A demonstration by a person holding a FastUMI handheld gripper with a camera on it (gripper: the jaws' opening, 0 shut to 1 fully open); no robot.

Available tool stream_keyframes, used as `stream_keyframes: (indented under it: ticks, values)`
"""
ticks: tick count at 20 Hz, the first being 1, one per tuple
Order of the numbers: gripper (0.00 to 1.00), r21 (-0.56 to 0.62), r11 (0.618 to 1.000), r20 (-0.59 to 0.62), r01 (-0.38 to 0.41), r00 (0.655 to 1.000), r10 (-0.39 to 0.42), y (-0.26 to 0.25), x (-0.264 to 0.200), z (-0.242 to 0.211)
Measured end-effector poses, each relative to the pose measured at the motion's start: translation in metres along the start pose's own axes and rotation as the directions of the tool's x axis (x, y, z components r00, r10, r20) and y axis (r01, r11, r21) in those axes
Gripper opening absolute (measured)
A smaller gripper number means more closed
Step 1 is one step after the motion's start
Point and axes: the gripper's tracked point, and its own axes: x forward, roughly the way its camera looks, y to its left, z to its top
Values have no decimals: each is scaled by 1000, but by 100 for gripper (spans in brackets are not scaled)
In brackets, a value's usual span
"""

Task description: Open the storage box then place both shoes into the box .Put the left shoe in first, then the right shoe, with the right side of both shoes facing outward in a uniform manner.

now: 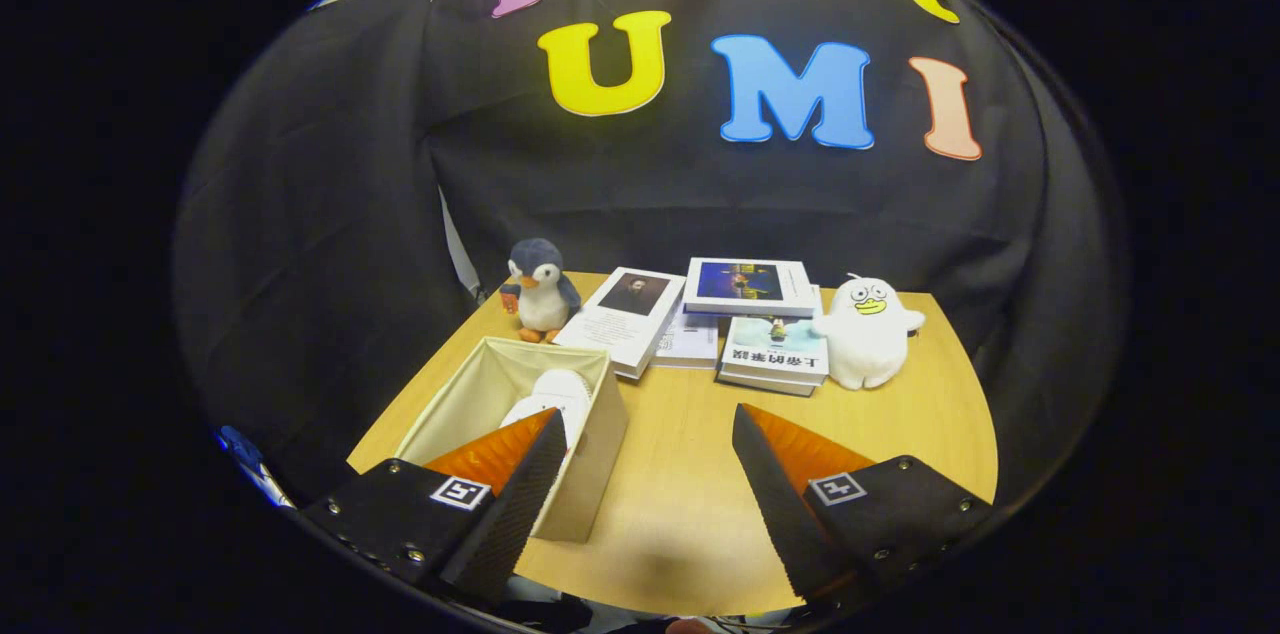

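One storage box at left finger, one white shoe inside. Beyond fingers: two plush toys, penguin and white duck; about four books. Gripper fingers spread apart.

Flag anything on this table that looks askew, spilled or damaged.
Nothing spilled or damaged. The books lie in loose, skewed stacks between the penguin plush and the white duck plush. The open storage box holds a white shoe; the gripper is open, holding nothing.

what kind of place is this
Likely a staged recording booth, not a home: a black cloth wall backs a small wooden table holding books, two plush toys and a storage box. The open gripper holds nothing.
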Motion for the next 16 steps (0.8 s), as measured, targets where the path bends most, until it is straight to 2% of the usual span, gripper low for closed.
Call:
stream_keyframes:
  ticks: [8,16]
  values:
    - [100,-4,994,156,111,982,-109,-80,-66,9]
    - [100,69,981,332,183,923,-195,-120,-114,3]
